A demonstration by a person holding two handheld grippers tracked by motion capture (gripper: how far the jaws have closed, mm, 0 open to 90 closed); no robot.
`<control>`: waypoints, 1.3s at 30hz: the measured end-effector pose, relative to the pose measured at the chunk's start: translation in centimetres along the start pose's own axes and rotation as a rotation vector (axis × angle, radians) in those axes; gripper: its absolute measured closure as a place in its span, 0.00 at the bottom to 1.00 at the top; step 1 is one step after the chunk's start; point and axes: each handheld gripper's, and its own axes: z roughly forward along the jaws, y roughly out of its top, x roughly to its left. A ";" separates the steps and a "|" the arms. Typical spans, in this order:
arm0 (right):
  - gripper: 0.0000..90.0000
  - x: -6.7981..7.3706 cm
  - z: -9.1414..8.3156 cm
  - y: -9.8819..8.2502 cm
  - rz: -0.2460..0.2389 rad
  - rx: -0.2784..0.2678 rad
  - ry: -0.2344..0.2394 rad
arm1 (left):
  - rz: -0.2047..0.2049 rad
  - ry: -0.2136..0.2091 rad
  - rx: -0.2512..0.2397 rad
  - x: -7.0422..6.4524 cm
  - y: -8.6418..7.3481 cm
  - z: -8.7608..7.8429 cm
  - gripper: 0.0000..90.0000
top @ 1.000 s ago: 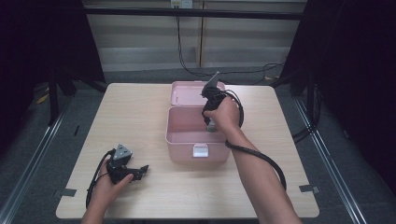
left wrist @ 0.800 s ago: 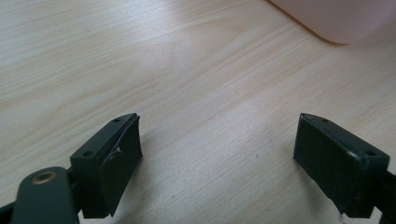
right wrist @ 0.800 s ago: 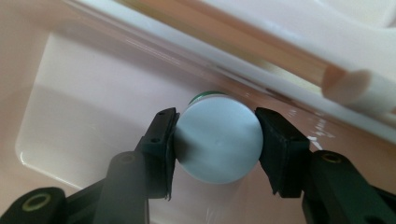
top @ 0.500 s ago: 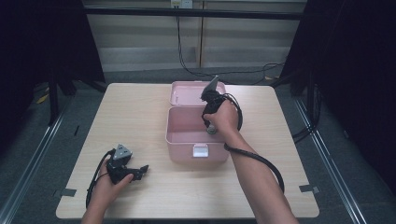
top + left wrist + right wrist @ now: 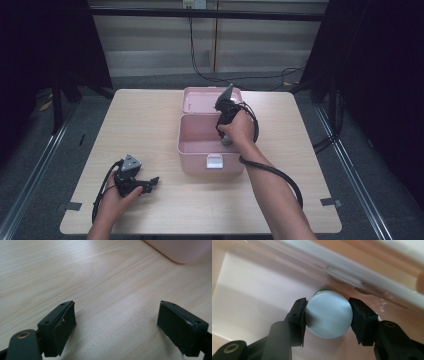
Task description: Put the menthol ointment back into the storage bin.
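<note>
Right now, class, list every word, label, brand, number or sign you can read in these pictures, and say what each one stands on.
None: no readable text anywhere.
The pink box and its white latch are plain.
The round white cap held in the right hand-held gripper is blank.
The table bears only wood grain.

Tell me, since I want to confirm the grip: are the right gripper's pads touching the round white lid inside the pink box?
Touching. The right gripper view shows both black pads pressed against opposite sides of the white lid, no gap.
</note>
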 end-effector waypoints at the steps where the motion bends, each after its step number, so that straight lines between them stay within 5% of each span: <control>1: 0.56 0.0 0.0 0.0 0.000 0.000 0.000 | 0.000 0.000 0.000 0.0 0.0 0.0 0.16; 39: 0.54 0.2 0.9 -0.1 -0.006 0.009 -0.002 | 0.000 -0.003 0.000 -0.1 0.0 0.1 0.16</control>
